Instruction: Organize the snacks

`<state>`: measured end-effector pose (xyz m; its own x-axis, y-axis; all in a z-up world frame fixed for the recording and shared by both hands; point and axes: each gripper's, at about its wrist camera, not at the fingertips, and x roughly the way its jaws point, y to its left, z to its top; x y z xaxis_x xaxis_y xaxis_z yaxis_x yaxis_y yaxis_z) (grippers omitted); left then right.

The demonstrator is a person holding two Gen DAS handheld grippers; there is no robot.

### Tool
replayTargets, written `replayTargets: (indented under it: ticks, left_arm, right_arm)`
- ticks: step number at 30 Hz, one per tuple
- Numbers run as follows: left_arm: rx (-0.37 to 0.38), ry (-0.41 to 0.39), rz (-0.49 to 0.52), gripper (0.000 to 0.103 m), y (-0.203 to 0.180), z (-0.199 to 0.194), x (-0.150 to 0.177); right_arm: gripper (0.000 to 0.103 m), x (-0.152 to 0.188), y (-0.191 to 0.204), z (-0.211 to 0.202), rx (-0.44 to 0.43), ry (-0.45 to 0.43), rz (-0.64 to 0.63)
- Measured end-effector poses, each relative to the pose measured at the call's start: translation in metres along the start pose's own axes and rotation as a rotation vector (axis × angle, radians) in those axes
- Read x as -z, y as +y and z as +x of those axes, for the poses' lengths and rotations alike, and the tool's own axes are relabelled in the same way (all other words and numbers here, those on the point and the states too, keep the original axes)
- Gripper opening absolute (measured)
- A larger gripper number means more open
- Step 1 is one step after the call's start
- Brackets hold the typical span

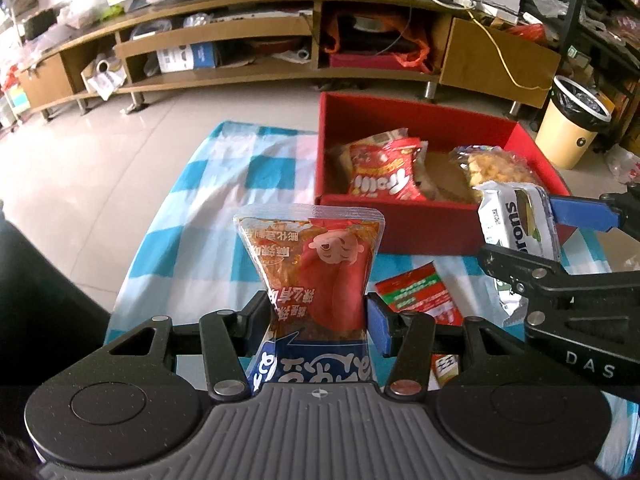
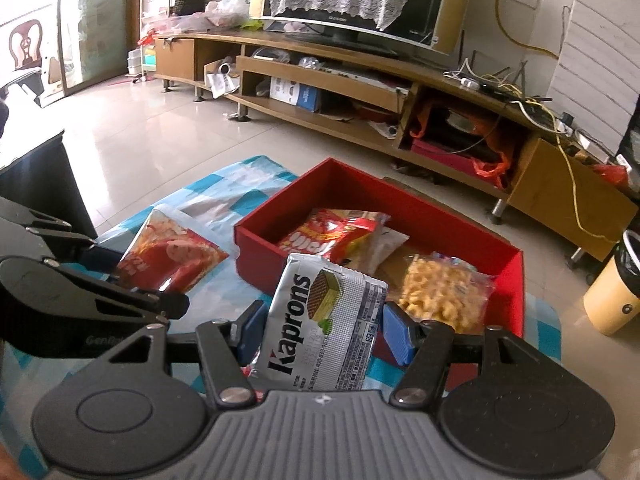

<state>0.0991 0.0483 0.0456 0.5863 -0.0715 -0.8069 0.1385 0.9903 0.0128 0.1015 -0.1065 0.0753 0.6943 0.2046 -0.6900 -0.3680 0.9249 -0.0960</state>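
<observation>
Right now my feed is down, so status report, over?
Left gripper shut on red snack pouch. Right gripper shut on Kaprons wafer pack. Red box ahead, nothing blocking.

A long wooden TV stand (image 2: 360, 92) stands at the far side. A television (image 2: 352, 4) is on it. A yellow bin (image 2: 612, 300) stands far right.

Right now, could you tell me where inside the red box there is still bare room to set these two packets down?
The red box shows bare floor in the middle, between the red snack bag and the yellow puffs bag. Its far side along the back wall also looks free. The near corners are crowded.
</observation>
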Motion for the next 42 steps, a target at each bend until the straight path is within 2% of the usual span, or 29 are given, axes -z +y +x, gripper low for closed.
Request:
replayTargets:
  ticks: [15,26,32,42]
  left_arm:
    - [0.002,-0.072,0.052,0.059,-0.039,0.002,-0.030]
    - [0.010,-0.103,0.055,0.059,-0.051,0.015,-0.057]
    - [0.008,-0.108,0.050,0.059,-0.057,0.034,-0.077]
    - [-0.006,-0.094,0.053,0.059,-0.064,0.078,-0.103]
  right_arm:
    - [0.058,-0.003,-0.040,-0.010,0.048,-0.041,0.083]
    - [0.058,-0.014,-0.073,-0.004,0.078,-0.069,0.153]
    - [0.058,-0.024,-0.087,0.011,0.095,-0.070,0.163]
    - [0.058,-0.041,-0.113,0.066,0.096,-0.029,0.194]
